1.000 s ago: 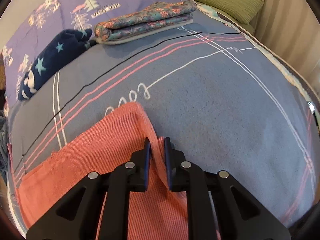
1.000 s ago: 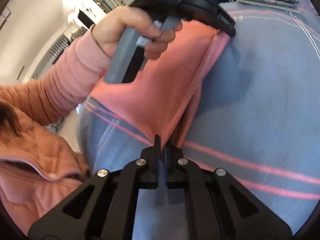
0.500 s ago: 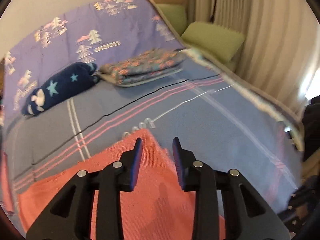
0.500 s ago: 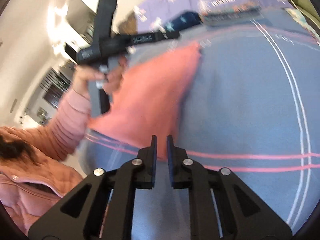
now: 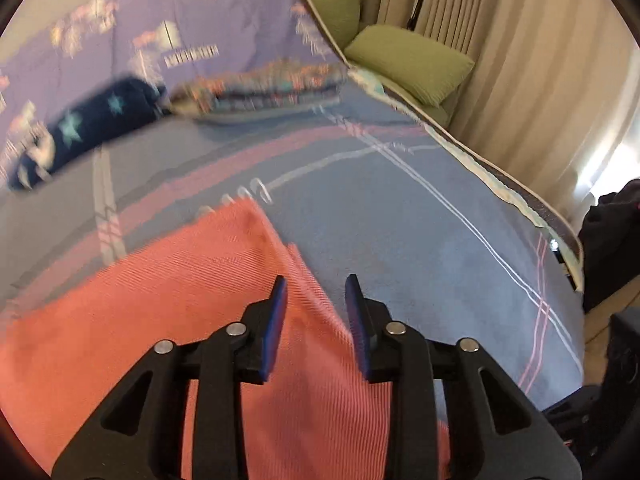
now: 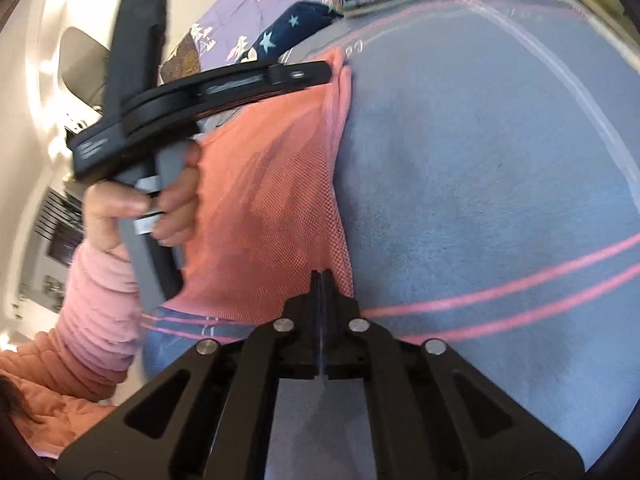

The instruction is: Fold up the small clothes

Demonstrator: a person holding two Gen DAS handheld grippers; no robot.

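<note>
A salmon-pink mesh garment lies folded on the blue bedspread. My left gripper is open and empty, held above the garment's right folded edge. In the right wrist view the garment lies left of centre, and the left gripper hovers over its far corner, held by a hand. My right gripper is shut, its tips at the garment's near corner; whether cloth is pinched between them is not clear.
A folded floral garment and a rolled navy star-print garment lie at the far side of the bed. Green pillows and curtains stand at the right. The bed's right edge drops off near dark objects.
My left gripper let go of the pink garment's edge, opened and lifted. The garment now lies flat and folded. My right gripper, slightly parted half a second ago, has shut at the near corner.
</note>
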